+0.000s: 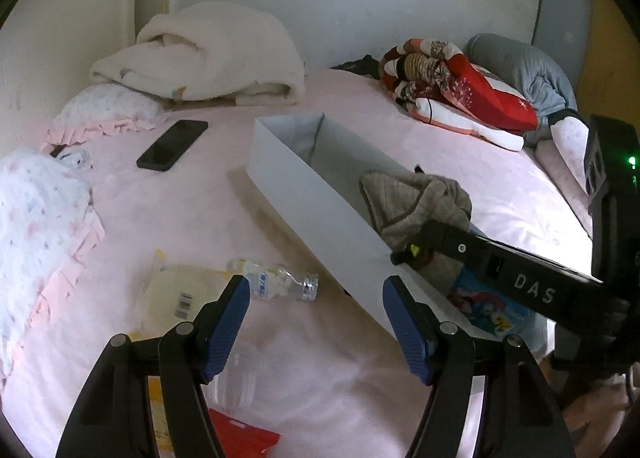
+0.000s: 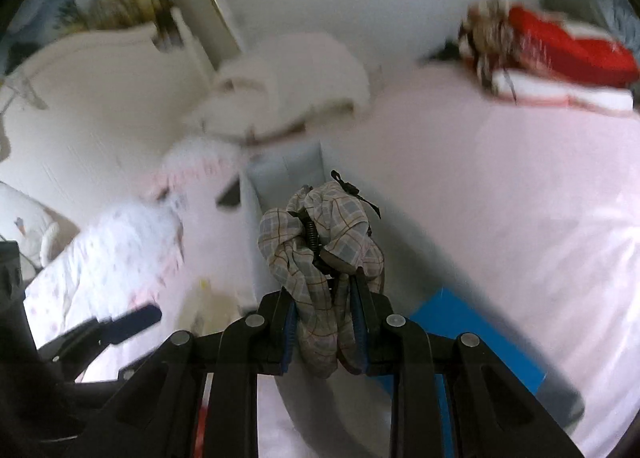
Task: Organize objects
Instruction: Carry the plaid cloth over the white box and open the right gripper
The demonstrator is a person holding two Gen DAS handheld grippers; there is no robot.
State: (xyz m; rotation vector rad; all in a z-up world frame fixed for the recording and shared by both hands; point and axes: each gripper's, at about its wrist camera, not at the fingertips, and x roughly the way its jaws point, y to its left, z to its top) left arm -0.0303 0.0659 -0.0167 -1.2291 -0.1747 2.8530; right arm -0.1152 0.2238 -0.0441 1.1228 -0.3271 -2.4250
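A long white box (image 1: 304, 193) lies slantwise on the pink bed sheet (image 1: 200, 209). My right gripper (image 2: 324, 290) is shut on a bunched plaid cloth (image 2: 320, 242), and holds it over the near part of the box (image 2: 256, 225). From the left wrist view, the same cloth (image 1: 416, 201) hangs at the tips of the right gripper (image 1: 404, 256). A blue picture item (image 1: 484, 302) lies in the box's near end. My left gripper (image 1: 315, 284) stands open just left of the box, nothing between its pads. A small clear bottle (image 1: 276, 278) lies on the sheet just beyond its fingertips.
A black phone (image 1: 172, 143) lies on the sheet to the far left. A pale yellow packet (image 1: 180, 294) and a red item (image 1: 244, 434) lie near the left gripper. A folded white blanket (image 1: 208, 53), a red patterned quilt (image 1: 460, 89) and pillows (image 1: 36, 225) line the bed's edges.
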